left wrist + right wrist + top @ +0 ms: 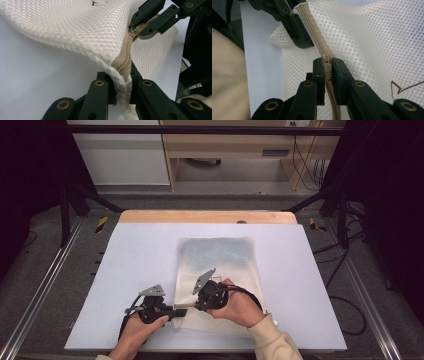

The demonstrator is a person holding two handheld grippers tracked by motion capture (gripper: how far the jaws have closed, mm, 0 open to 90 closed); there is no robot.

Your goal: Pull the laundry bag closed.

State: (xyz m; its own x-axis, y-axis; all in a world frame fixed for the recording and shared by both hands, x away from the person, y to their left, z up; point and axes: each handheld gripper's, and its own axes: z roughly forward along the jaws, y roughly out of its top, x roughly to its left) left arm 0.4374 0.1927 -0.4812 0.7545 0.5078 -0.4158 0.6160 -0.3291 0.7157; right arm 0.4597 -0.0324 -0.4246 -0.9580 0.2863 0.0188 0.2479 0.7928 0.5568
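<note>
From the high view, a cream mesh laundry bag (pixel 218 270) lies flat on the pale blue-white table top (pixel 130 270), a bit right of centre and running from mid-table down toward the near edge. Both hands are at its near left corner. The left gripper (pixel 176 310) points sideways at the bag's lower left edge, and the right gripper (pixel 189 306) comes in from the right, so the two tips sit almost touching each other. A cream sleeve (pixel 272 340) covers the right forearm.

In the left gripper view the jaws are pinched tight on the corner of the mesh bag (pixel 82 27), right at the end of the tan zipper (pixel 125 62), with the fabric bunched up between the pads. The corner is lifted off the table here, and the mesh curves away to the upper left. Further up the zipper, the right gripper (pixel 140 31) is clamped on the zipper slider (pixel 133 32).

In the right gripper view it's the same thing from the other side. The jaws are closed narrow on the zipper slider (pixel 326 67), zipper tape (pixel 314 35) running up and away to where the left gripper (pixel 295 27) holds the bag's end. Mesh (pixel 374 45) spreads off to the right, with a bit of brown stitching (pixel 398 88) near the edge. The tan sleeve (pixel 227 80) shows at the left.
</note>
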